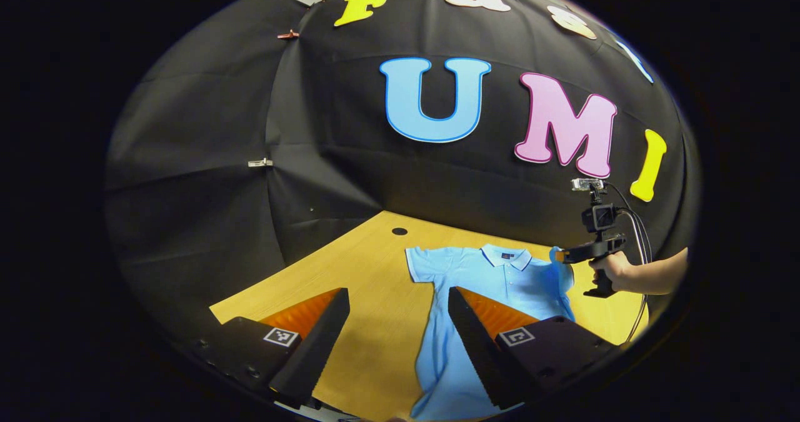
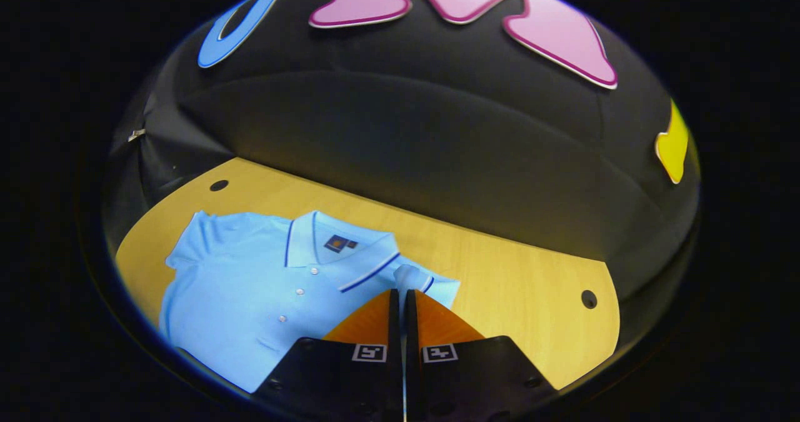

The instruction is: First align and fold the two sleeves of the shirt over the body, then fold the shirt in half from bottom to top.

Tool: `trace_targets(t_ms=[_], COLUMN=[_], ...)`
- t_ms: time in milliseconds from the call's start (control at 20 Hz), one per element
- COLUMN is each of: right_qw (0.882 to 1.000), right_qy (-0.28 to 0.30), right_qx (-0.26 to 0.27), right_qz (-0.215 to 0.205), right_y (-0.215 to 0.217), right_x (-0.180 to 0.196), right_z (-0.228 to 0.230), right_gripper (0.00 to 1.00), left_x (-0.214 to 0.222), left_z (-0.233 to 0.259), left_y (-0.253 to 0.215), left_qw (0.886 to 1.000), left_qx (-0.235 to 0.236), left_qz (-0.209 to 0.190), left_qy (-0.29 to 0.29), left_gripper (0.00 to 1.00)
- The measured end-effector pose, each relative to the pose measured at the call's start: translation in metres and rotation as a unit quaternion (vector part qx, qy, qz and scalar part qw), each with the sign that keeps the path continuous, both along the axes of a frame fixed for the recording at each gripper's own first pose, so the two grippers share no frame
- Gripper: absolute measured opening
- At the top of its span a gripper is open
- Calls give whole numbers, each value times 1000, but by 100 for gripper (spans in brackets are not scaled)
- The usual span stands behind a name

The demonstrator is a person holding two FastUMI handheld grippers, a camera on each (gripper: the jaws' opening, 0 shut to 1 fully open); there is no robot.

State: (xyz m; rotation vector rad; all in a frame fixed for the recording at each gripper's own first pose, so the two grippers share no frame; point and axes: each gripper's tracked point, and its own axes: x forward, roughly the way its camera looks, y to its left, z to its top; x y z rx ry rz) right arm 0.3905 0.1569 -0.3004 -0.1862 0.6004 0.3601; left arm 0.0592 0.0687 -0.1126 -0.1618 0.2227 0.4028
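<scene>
Nearest us, the right gripper (image 2: 403, 294) has its fingers pinched together on the raised sleeve (image 2: 409, 278) of the shirt (image 2: 262, 291), which lies flat on the table (image 2: 531, 284). The left gripper (image 1: 397, 328) hangs wide open, holding nothing. We judge the cloth light, limp and best gripped at hems.

My left claw (image 1: 399, 303) has two wedge fingers with ribbed inner faces, on black blocks with small screws and square white tags. My right claw (image 1: 558, 256) is a black pistol-grip rig with a camera box, a pale top module and black cables.
</scene>
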Motion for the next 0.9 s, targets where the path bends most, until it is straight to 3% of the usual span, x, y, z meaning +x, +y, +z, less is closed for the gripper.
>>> trace_targets(t_ms=[300,600,800,900], right_qw=[999,996,992,993], right_qy=[26,52,56,41], right_qx=[16,36,74,72], right_qz=[27,66,82,87], right_y=[59,92,101,94], right_x=[-28,-65,-87,-93], right_z=[-16,-28,-14,-4], right_gripper=[7,13,38,59], left_x=[11,63,107,135], left_z=[-16,-13,-3,-5], left_y=[18,28,36,37], left_qw=[1000,999,998,997], left_qx=[-6,2,2,-6], left_qz=[0,-37,-62,-76], left_qy=[3,-6,-26,-26], left_gripper=[97,97,97,97])
